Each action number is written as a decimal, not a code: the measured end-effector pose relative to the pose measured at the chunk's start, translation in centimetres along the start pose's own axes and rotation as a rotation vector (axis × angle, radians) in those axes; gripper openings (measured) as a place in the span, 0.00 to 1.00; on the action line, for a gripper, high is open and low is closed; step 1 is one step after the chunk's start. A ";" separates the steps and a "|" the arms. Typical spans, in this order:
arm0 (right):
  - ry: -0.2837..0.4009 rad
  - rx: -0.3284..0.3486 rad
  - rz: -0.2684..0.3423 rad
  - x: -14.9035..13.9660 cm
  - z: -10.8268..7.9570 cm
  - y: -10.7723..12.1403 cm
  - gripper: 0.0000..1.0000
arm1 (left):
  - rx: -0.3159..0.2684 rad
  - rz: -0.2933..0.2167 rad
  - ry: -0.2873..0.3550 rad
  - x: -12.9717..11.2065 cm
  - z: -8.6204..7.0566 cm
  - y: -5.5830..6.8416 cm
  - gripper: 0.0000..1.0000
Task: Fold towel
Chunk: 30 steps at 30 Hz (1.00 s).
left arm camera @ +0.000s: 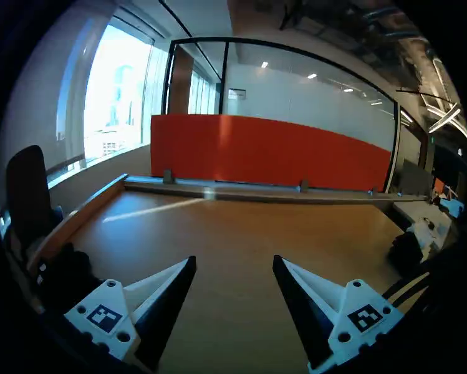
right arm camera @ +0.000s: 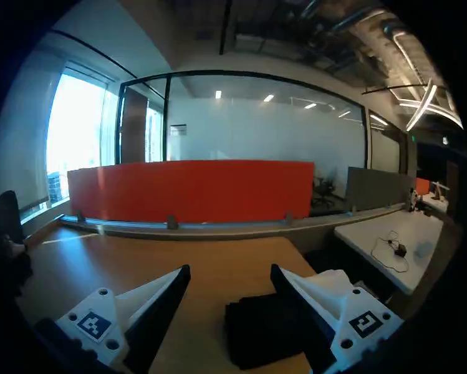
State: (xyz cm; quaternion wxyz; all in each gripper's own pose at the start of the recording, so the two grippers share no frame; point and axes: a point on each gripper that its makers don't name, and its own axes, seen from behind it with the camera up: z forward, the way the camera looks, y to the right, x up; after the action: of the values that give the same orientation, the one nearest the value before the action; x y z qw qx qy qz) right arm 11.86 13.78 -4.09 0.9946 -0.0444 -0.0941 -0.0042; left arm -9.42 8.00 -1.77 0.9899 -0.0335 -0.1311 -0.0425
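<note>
In the right gripper view a dark, folded towel lies on the wooden table, low and right of centre, partly hidden behind the right-hand finger. The right gripper hovers above the table with its jaws wide apart and nothing between them. In the left gripper view the left gripper is likewise open over bare wood, with nothing held.
An orange partition stands along the table's far edge, with glass walls behind. A dark chair sits at the left by the windows. A white desk with a cable lies to the right, and dark items sit at the table's right edge.
</note>
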 end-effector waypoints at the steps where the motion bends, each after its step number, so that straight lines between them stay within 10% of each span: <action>1: 0.002 0.003 -0.002 0.2 -0.1 -0.4 1.00 | -0.001 -0.004 0.018 0.5 0.0 0.0 0.91; 30: 0.083 0.013 -0.062 7.1 1.7 -10.6 1.00 | 0.005 0.064 0.254 8.7 -0.5 -1.6 0.91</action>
State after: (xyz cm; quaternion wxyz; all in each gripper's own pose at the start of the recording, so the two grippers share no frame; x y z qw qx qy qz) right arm 18.36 3.35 -0.20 0.9973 -0.0348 -0.0544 -0.0363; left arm -1.03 5.72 0.09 0.9994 -0.0297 -0.0037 -0.0145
